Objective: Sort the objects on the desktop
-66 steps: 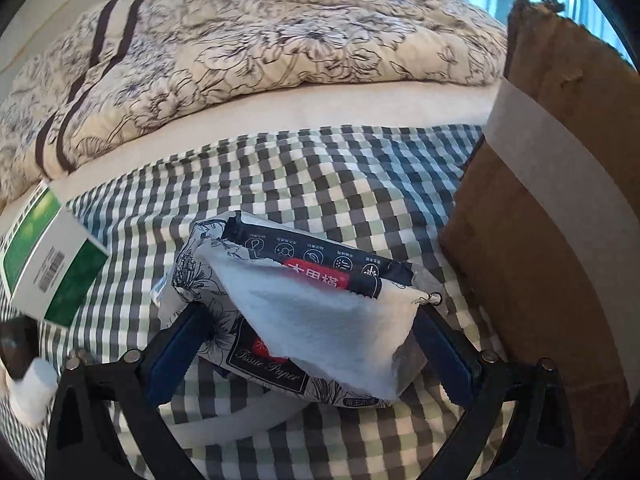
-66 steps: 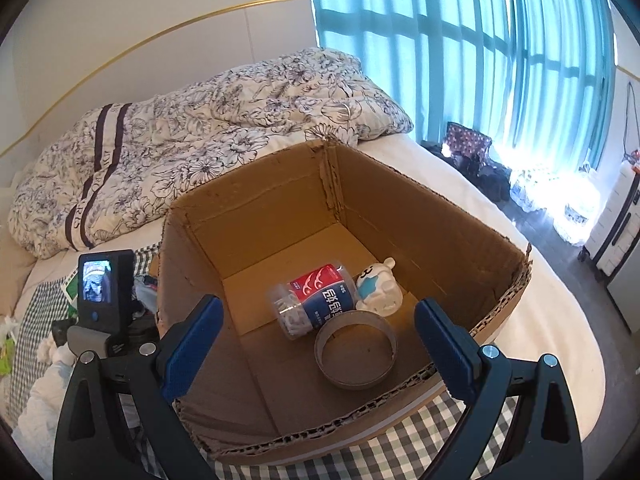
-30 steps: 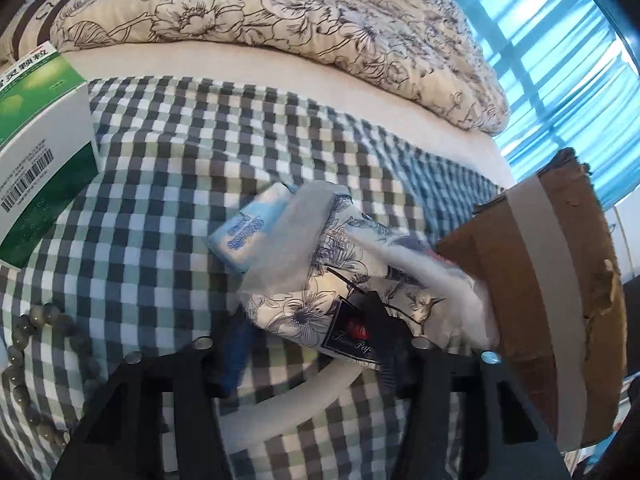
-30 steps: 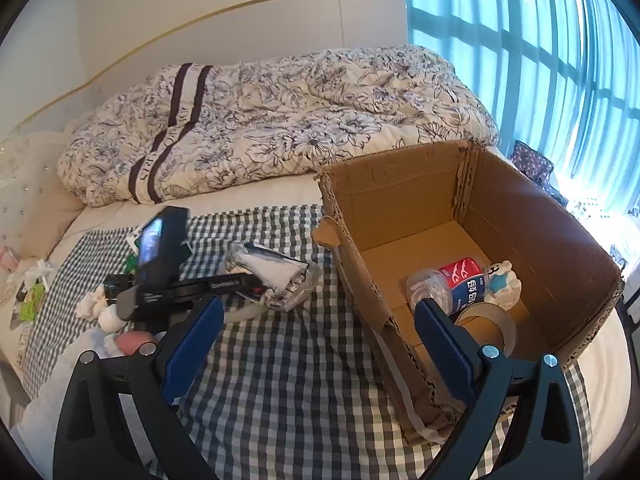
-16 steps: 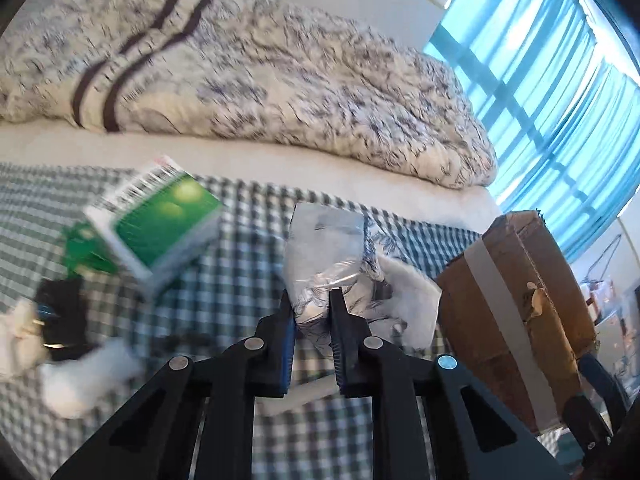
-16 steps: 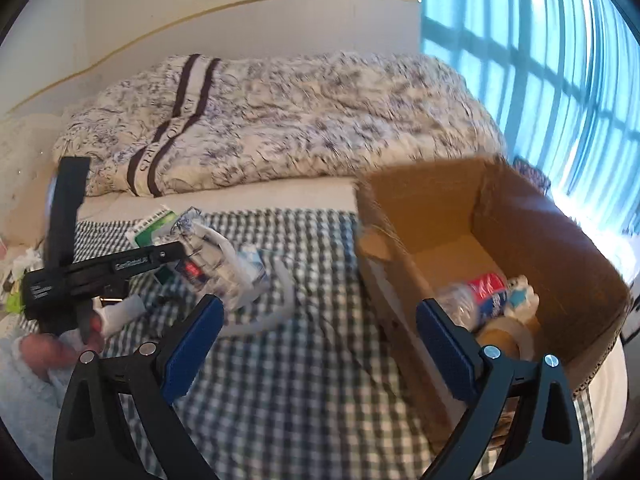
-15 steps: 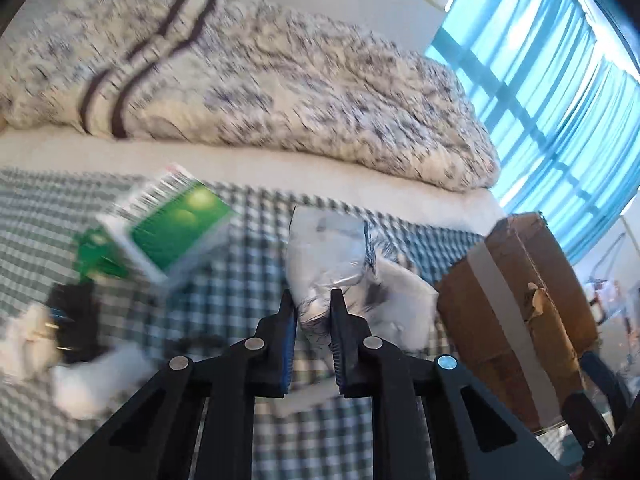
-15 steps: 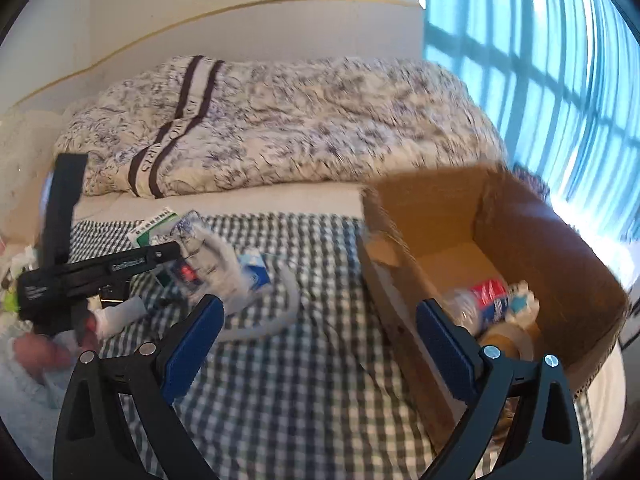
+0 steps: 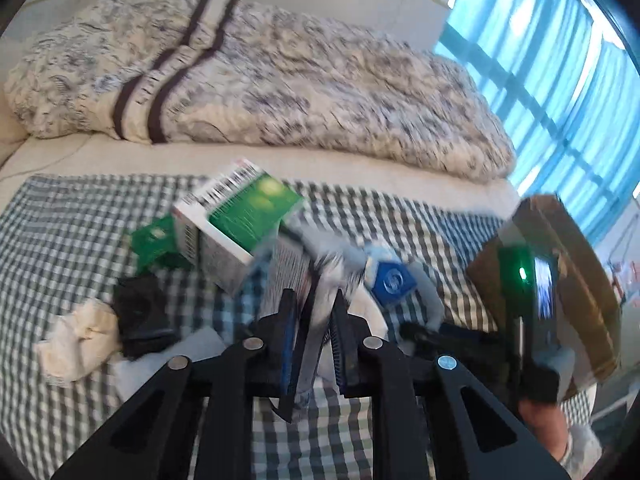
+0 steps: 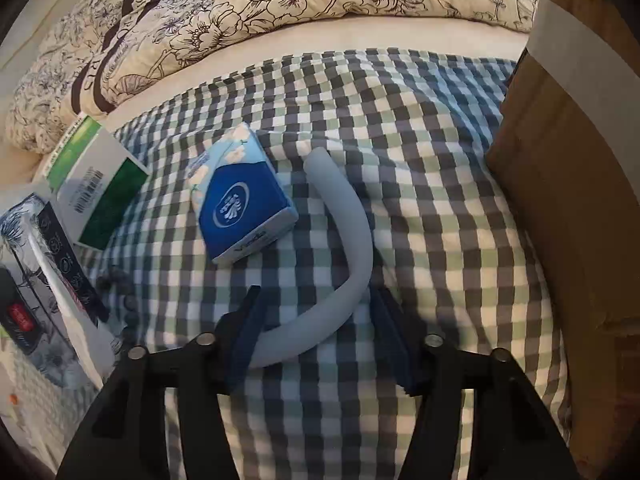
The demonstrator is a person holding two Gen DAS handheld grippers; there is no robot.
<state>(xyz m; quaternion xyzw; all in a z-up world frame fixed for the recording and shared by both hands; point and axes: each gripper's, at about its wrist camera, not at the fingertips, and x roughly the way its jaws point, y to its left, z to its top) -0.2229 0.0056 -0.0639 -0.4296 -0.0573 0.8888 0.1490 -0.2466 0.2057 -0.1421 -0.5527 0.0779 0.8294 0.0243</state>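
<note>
My left gripper (image 9: 315, 312) is shut on the floral tissue pack (image 9: 308, 280), gripping its thin edge and holding it above the checked cloth (image 9: 80, 216); the image is blurred. In the right wrist view that pack (image 10: 44, 280) hangs at the far left. My right gripper (image 10: 320, 324) is open and low over the cloth, its fingers either side of the near end of a pale blue curved tube (image 10: 348, 248). A blue tissue packet (image 10: 244, 204) lies just left of the tube. A green and white box (image 10: 96, 184) lies further left.
The cardboard box (image 10: 568, 160) stands close on the right, its taped wall facing me. A floral quilt (image 10: 280, 0) lies bunched at the back. Dark beads (image 10: 120, 284) lie by the pack. A black object (image 9: 140, 312) and a white cloth (image 9: 76, 336) sit at the left.
My right gripper has dropped from high above down to the tube and narrowed its fingers around it. My left gripper has kept the tissue pack and swung left.
</note>
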